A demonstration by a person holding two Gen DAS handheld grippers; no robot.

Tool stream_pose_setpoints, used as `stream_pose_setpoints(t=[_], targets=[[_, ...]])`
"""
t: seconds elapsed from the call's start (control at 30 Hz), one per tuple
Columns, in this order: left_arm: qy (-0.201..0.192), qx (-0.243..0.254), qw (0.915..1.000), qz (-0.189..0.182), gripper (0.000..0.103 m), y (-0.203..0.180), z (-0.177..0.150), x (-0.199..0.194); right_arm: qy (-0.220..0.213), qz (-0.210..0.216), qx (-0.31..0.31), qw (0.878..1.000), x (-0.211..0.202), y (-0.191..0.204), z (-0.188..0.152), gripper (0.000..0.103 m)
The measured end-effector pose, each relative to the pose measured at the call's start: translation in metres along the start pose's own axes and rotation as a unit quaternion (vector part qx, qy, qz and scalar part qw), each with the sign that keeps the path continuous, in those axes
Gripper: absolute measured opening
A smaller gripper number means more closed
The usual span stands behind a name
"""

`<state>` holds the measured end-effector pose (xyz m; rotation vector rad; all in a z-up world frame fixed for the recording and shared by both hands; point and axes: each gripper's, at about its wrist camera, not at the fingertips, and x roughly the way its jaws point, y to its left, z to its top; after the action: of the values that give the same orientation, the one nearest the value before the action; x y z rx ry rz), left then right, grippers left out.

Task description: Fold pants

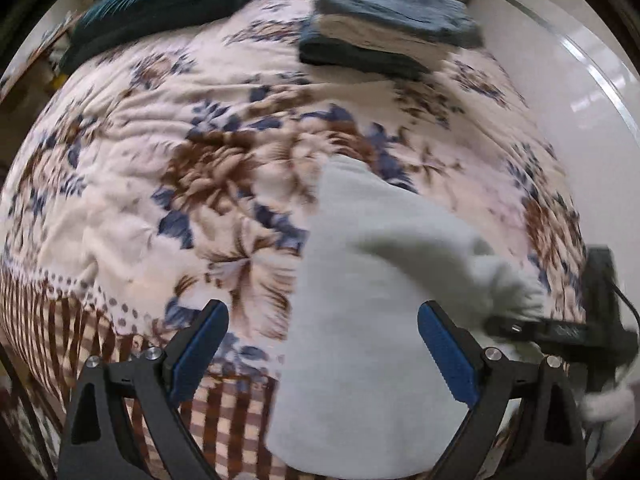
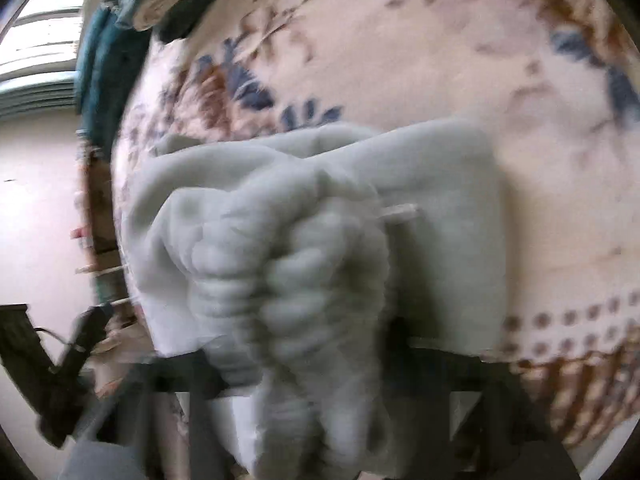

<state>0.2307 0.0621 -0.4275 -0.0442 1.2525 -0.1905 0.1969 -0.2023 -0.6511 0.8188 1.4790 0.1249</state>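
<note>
Light grey pants [image 1: 360,300] lie on a floral blanket [image 1: 180,140], one part stretched away from me. My left gripper [image 1: 324,340] is open and empty, its blue pads [image 1: 200,352] wide apart just above the near part of the pants. My right gripper [image 1: 532,326] shows at the right edge of the left wrist view, holding a bunched end of the pants. In the blurred right wrist view the gathered elastic waistband [image 2: 304,292] fills the space between the right gripper's fingers [image 2: 320,364], which are shut on it. The rest of the pants [image 2: 440,200] lies on the blanket [image 2: 440,60].
A stack of folded clothes [image 1: 384,28] sits at the far side of the bed. A dark teal pillow or cushion [image 1: 168,0] lies at the far left. A white wall or wardrobe [image 1: 580,100] runs along the right. The bed's checked edge [image 1: 224,412] is near me.
</note>
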Motion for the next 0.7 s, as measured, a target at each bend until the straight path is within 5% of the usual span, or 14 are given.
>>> stream_pose_setpoints(t=[0.2,0.27,0.4,0.47,0.5,0.7], targets=[[0.008,-0.016,0.9988,-0.046,0.096,-0.009,0.007,-0.004,-0.117,-0.055,-0.006,0.992,-0.092,-0.005,-0.013,0.041],[0.012,-0.016,0.9978,-0.064,0.097,-0.02,0.011,0.0,-0.116,-0.079,0.017,0.99,-0.1,-0.032,-0.007,0.04],[0.029,-0.014,0.9958,-0.085,0.097,-0.047,0.031,0.025,-0.041,-0.079,0.059,0.994,-0.06,-0.076,0.0,0.049],[0.048,-0.01,0.9934,-0.104,0.097,-0.06,0.05,0.046,-0.018,-0.062,0.061,0.996,-0.049,-0.082,0.004,0.084],[0.055,-0.006,0.9928,-0.106,0.096,-0.064,0.057,0.054,-0.008,-0.065,0.076,0.995,-0.048,-0.088,0.004,0.088],[0.124,0.027,0.9859,-0.109,0.097,-0.083,0.098,0.122,-0.032,0.005,0.135,0.99,-0.061,-0.107,-0.032,0.088]])
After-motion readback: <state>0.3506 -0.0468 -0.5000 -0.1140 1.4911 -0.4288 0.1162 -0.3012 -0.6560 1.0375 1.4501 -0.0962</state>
